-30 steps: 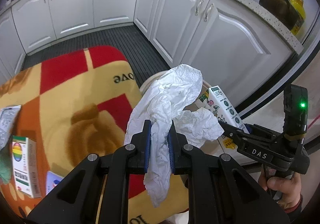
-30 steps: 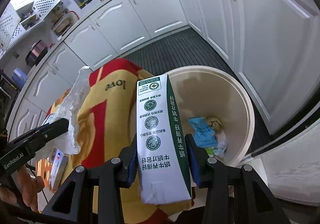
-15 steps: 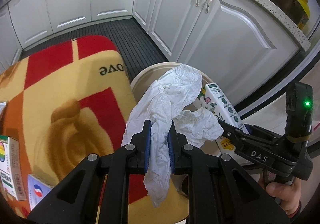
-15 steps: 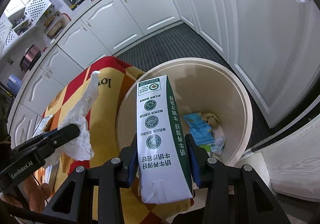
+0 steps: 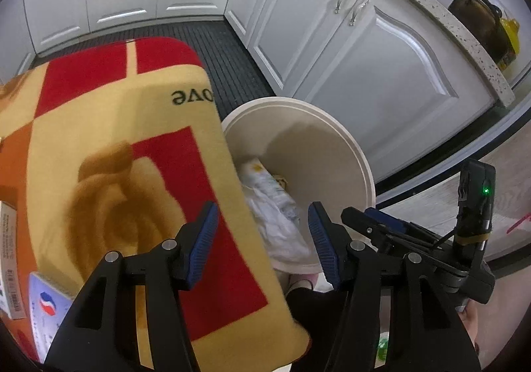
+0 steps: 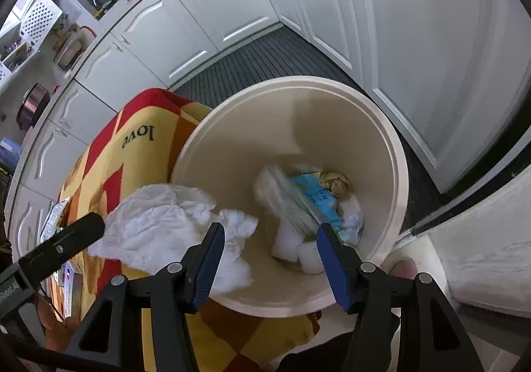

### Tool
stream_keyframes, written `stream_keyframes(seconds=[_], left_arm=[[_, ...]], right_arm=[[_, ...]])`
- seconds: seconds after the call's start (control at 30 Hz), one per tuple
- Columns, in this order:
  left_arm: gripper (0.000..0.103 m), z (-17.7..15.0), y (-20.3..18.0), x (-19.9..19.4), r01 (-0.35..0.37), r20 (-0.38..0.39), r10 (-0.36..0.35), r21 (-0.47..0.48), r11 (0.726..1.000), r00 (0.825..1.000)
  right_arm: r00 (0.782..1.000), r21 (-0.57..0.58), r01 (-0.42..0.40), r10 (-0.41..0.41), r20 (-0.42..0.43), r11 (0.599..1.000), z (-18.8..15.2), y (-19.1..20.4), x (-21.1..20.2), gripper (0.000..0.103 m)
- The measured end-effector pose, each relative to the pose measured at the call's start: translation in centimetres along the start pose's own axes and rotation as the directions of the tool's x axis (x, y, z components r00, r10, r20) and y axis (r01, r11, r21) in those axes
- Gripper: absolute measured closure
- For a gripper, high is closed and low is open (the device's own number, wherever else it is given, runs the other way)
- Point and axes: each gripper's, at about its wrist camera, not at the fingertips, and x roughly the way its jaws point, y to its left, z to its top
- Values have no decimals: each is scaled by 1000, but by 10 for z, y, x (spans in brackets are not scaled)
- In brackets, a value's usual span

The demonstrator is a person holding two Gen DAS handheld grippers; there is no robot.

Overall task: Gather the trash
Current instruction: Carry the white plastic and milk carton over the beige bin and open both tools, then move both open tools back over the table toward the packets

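Beside the round cream plastic bin (image 6: 391,153), your red-and-yellow blanket (image 5: 109,146) reads "love" (upside down). Both grippers' jaws, left (image 5: 262,244) and right (image 6: 270,259), are opening, empty; crumpled white tissue (image 6: 172,229) and blurred milk carton (image 6: 292,202) fall binward.

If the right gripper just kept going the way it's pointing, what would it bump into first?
Probably the carton blurred inside the bin, with other trash around it. The right gripper is opening with nothing between its jaws; depth is uncertain.

Motion-blurred carton (image 6: 292,202) inside bin (image 6: 398,179)
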Motion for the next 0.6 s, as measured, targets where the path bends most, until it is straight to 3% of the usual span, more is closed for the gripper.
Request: stream_keyframes(seconds=[0.6], left_arm=[[48, -14, 28, -47, -109, 117, 111, -22, 994, 987]], right_arm=[[1000, -133, -12, 14, 9, 991, -15, 54, -12, 47]])
